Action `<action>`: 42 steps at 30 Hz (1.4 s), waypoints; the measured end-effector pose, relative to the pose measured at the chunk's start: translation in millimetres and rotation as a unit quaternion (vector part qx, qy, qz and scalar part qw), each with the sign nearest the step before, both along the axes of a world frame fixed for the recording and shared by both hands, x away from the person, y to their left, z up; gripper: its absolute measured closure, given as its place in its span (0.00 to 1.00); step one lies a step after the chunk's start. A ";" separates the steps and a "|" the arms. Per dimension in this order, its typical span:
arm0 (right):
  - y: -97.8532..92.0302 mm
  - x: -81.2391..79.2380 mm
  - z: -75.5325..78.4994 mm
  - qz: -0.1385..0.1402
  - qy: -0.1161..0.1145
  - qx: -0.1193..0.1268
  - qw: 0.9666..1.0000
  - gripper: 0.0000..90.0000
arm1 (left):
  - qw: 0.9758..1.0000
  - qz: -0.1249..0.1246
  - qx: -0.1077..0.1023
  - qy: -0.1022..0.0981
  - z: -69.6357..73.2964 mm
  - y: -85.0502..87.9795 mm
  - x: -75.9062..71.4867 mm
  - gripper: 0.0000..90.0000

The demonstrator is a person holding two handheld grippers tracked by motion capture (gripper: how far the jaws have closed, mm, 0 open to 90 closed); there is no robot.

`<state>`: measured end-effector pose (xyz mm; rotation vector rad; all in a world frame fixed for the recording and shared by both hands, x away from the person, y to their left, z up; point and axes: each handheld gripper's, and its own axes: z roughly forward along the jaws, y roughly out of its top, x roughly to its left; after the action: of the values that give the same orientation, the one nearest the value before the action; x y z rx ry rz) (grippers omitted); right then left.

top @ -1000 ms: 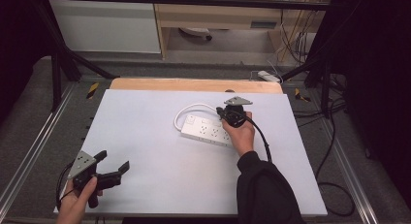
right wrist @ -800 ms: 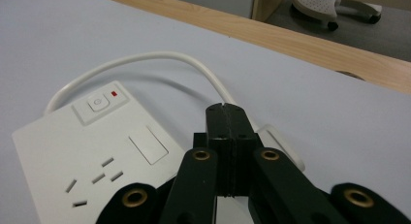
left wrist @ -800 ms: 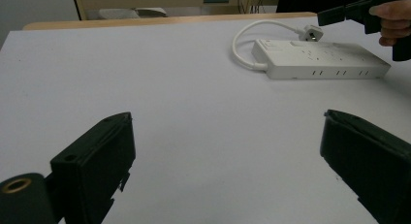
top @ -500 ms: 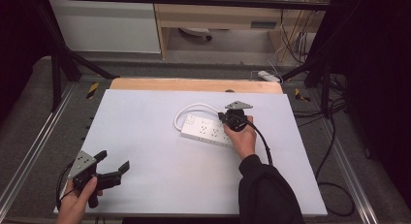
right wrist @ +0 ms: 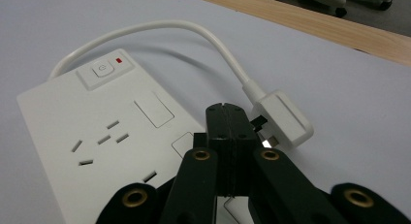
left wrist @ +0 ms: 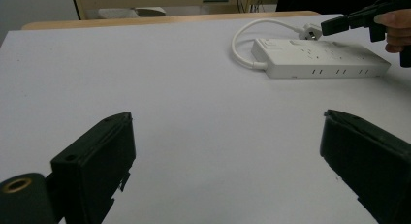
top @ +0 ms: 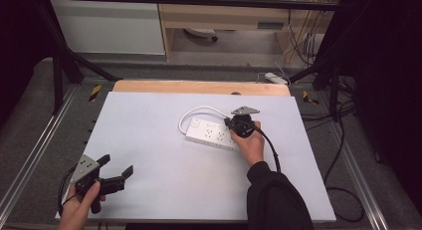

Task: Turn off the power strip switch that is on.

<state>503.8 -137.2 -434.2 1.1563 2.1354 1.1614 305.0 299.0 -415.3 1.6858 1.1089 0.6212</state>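
A white power strip (top: 211, 134) lies on the white table top (top: 149, 140), and its short cable (top: 199, 110) loops back to a white plug (right wrist: 286, 120) lying beside it. My right gripper (top: 228, 123) hovers over the strip's far end, shut with nothing between the jaws. In the right gripper view its tips (right wrist: 226, 110) sit just left of the plug, above the strip (right wrist: 97, 136). My left gripper (top: 117, 165) rests at the near left corner, open and empty. The left gripper view looks between its wide jaws (left wrist: 225, 120) toward the strip (left wrist: 320, 59) and the right gripper (left wrist: 329, 25).
A wooden strip (top: 199, 86) runs along the table's far edge. Metal frame rails (top: 45, 140) flank both sides. Cables (top: 343, 155) trail on the floor at the right. A bare stretch of table lies between the two grippers.
The right gripper has shifted slightly over the strip's far end. The left gripper has stayed where it was.
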 end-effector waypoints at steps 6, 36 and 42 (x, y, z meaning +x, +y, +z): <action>0.0 -0.8 -1.9 0.001 0.003 -0.003 1.000 1.00 | 1.000 0.000 -0.001 -0.001 0.0 -0.1 -0.1 0.06; 1.6 -7.1 -8.1 0.003 0.004 0.002 1.000 1.00 | 1.000 -0.004 0.006 -0.002 0.4 -1.1 -0.7 0.06; 1.7 -7.3 -8.4 0.002 0.004 0.003 1.000 1.00 | 1.000 -0.004 0.006 -0.002 0.3 -1.1 -0.8 0.06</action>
<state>496.4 -135.4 -442.7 1.1615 2.1422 1.1680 304.3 297.9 -415.0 1.6984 1.0970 0.6271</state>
